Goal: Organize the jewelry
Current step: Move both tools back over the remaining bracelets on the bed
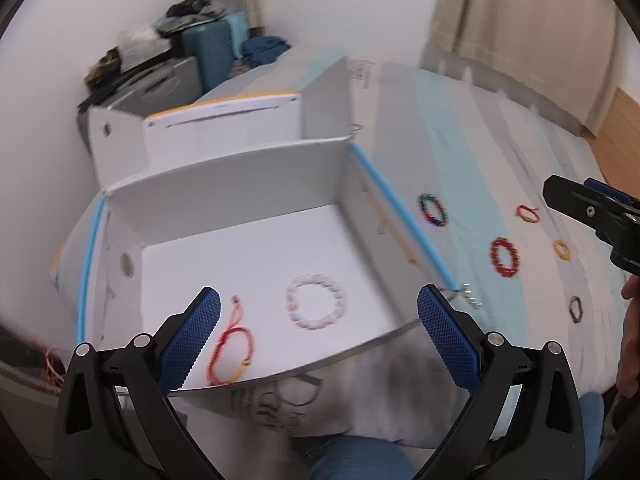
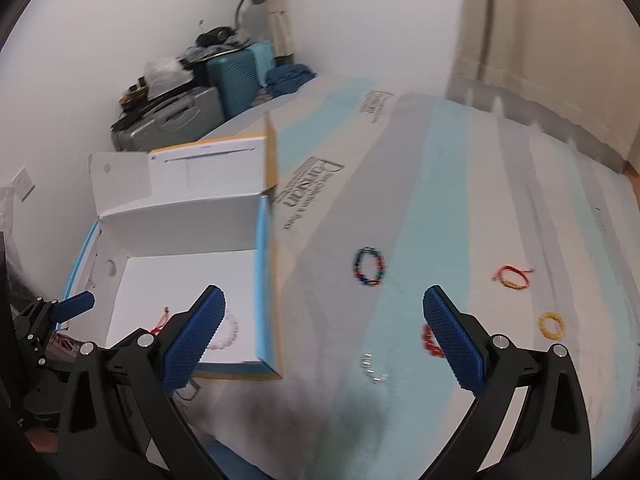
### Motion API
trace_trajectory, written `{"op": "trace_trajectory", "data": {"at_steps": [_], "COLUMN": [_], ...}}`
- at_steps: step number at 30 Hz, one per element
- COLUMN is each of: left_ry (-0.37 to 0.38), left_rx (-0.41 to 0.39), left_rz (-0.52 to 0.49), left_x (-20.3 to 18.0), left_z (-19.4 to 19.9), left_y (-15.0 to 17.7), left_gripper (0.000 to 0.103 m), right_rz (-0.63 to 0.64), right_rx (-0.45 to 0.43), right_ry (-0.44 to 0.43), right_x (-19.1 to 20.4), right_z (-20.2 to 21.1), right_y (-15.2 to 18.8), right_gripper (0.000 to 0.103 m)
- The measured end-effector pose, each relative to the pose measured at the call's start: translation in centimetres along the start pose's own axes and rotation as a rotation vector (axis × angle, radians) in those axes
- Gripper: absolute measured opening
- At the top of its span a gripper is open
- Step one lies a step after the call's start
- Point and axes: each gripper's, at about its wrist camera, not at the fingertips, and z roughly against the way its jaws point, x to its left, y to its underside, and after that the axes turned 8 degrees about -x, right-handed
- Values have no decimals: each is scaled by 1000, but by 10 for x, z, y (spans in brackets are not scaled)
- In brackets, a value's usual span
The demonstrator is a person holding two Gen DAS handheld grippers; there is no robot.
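A white open box (image 1: 224,188) with blue edges sits on the bed. Inside lie a pale pink bead bracelet (image 1: 316,306) and a red cord bracelet (image 1: 232,354). My left gripper (image 1: 318,332) is open and empty above the box's near edge. On the bedspread lie a multicolour bead bracelet (image 2: 369,266), a red bead bracelet (image 1: 505,258), a red-and-yellow cord bracelet (image 2: 514,277), a yellow ring bracelet (image 2: 552,325), a dark bracelet (image 1: 576,309) and small silver pieces (image 2: 374,368). My right gripper (image 2: 324,336) is open and empty over the bedspread, right of the box (image 2: 180,216).
The striped grey and pale blue bedspread (image 2: 460,208) covers the bed. Suitcases and piled bags (image 2: 192,92) stand in the far corner by the white wall. A curtain (image 1: 532,20) hangs at the right. The box's lid flap (image 1: 120,136) stands up behind it.
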Motion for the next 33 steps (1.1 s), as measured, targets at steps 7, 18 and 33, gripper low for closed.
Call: {"op": "trace_trajectory", "data": {"at_steps": [7,18,33], "left_ry": [61,145,230], "left_rx": [-30,-47,-23], "left_rz": [-50,-119,-178], "left_x": [-47,-111,-189], "left_z": [9,11,-20], "left_y": [-6,-6,5], "left_gripper": [97,97,97], "right_rz": [-38,-92,-178], "right_rx": [-18,-31,-3], "right_ry": [59,141,246], "right_x": [-40,-101,-188], "right_z": [24,55,68], "right_y": [7,23,55], "right_gripper": [95,95,95]}}
